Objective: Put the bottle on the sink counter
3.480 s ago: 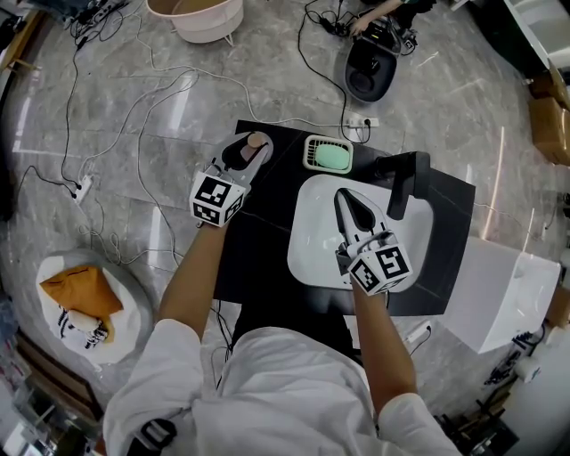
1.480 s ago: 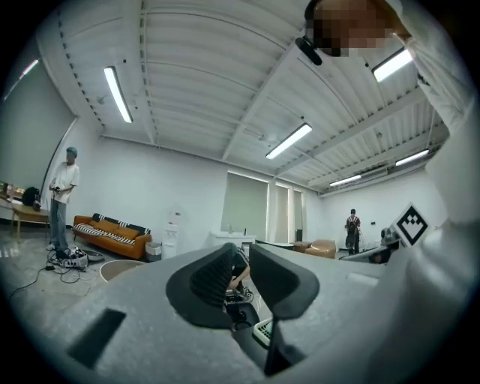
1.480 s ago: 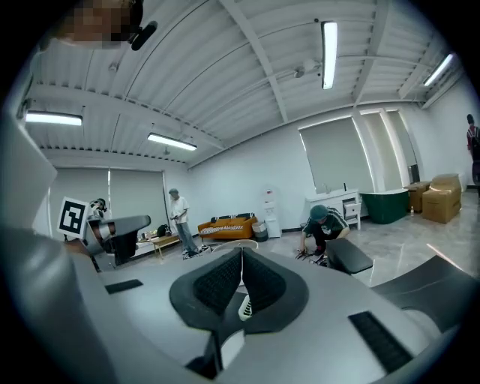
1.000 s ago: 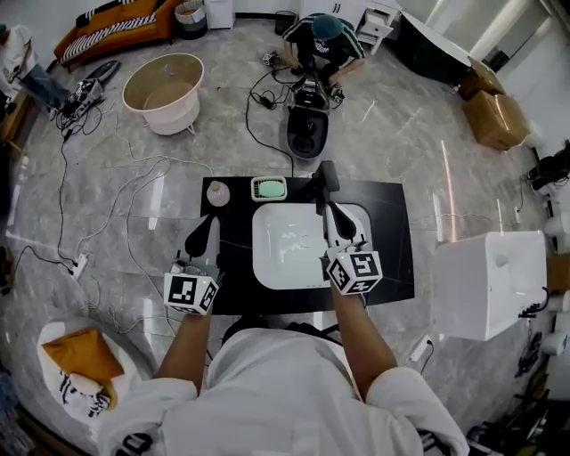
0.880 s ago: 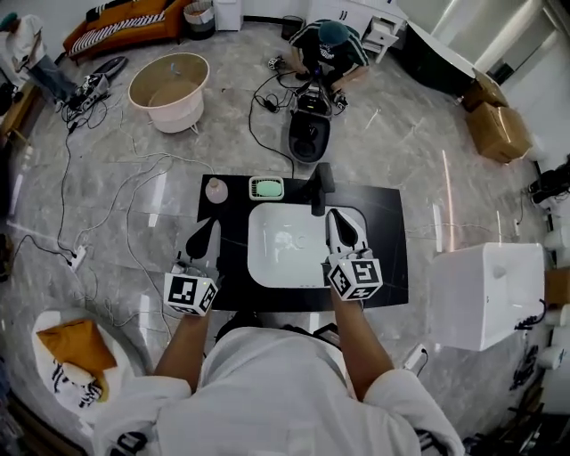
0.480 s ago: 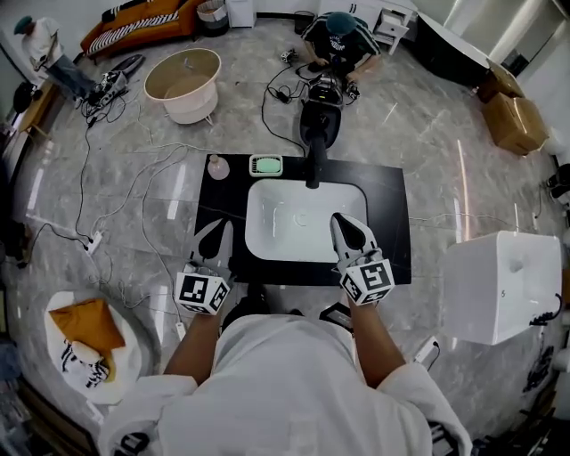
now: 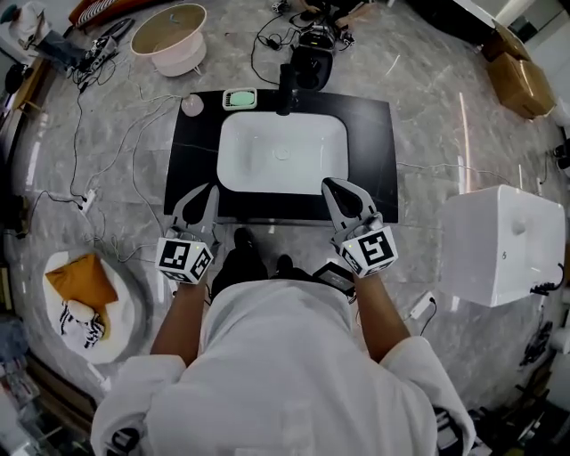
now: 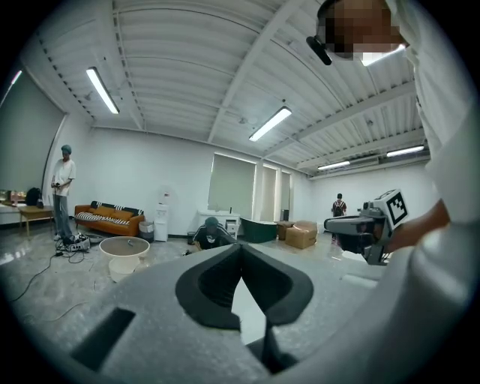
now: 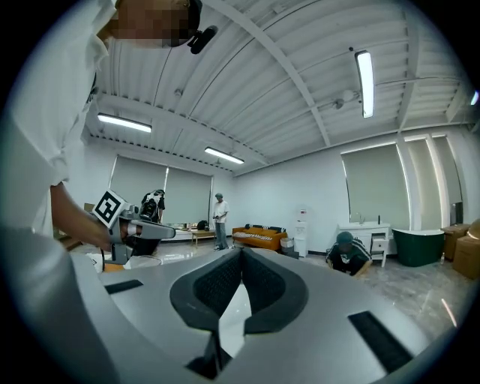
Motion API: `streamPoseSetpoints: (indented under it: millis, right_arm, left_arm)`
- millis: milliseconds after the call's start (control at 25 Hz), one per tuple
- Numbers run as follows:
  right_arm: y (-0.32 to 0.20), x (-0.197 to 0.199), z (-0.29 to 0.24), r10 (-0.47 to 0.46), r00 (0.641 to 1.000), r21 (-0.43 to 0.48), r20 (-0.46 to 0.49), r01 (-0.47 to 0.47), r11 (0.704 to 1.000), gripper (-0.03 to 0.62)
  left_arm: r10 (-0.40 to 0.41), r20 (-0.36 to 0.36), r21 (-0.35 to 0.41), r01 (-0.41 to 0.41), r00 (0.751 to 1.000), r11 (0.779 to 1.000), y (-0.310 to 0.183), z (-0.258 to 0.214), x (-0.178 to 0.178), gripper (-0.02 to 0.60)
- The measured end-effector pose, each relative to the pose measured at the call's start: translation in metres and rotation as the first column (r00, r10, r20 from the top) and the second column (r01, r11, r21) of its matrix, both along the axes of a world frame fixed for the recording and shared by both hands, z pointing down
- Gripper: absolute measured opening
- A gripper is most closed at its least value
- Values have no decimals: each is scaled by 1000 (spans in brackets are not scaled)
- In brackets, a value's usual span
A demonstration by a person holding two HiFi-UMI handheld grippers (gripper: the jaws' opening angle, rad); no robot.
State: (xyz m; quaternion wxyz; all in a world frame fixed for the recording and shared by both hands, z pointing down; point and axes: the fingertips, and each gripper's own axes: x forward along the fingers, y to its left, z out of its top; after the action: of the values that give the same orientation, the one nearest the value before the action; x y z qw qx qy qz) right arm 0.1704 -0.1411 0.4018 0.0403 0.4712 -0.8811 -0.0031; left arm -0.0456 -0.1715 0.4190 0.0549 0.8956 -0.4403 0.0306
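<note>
Black surface (image 7: 370, 134) carries the bottle (image 7: 191, 104) upright at its far-left corner, beyond my left hand-held gripper (image 7: 208, 191), the nearer. It and my right hand-held gripper (image 7: 333, 186) are closed, empty.

- The bottle (image 7: 190, 105), at the back-left corner of the counter (image 7: 370, 160), is too small to tell its cap or label.
- The faucet (image 7: 285, 87) at the counter's back edge blends into the dark machine (image 7: 312, 62) behind it, so its outline is unclear.
- A person (image 7: 354, 12) on the floor is cut off by the head view's top edge.
- The left gripper (image 8: 240, 247) and the right gripper (image 9: 240, 252) each fill the lower half of their own view, hiding the counter and the sink (image 7: 267, 134).
</note>
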Motion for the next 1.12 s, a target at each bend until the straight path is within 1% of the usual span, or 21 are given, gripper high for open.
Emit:
streamPoseSetpoints:
  millis: [200, 360, 480, 560, 680, 840, 1000, 1120]
  right_arm:
    - [32, 15, 20, -19, 999, -59, 30, 21, 998, 14]
    - [42, 24, 19, 19, 998, -69, 67, -14, 998, 14]
    - [47, 21, 18, -4, 997, -75, 79, 10, 997, 14]
    - [52, 17, 22, -21, 997, -84, 74, 27, 996, 14]
    - [57, 16, 23, -32, 997, -97, 74, 39, 995, 14]
    - [60, 11, 22, -71, 996, -105, 60, 77, 991, 14]
    - [54, 4, 24, -66, 996, -101, 64, 72, 992, 14]
    - [54, 4, 26, -71, 996, -97, 63, 77, 992, 14]
  left_arm:
    - [38, 9, 5, -38, 999, 999, 26, 3, 25, 15]
    - [64, 2, -24, -64, 998, 998, 36, 11, 41, 15]
    - [75, 0, -17, -75, 997, 997, 42, 9, 49, 15]
    - [78, -4, -12, -78, 997, 997, 46, 9, 48, 15]
    - [70, -19, -23, -71, 997, 997, 50, 11, 42, 15]
    - [61, -38, -31, -62, 997, 998, 58, 9, 37, 15]
    - [81, -64, -47, -84, 995, 995, 67, 17, 29, 15]
    - [64, -70, -66, -69, 995, 995, 73, 27, 23, 15]
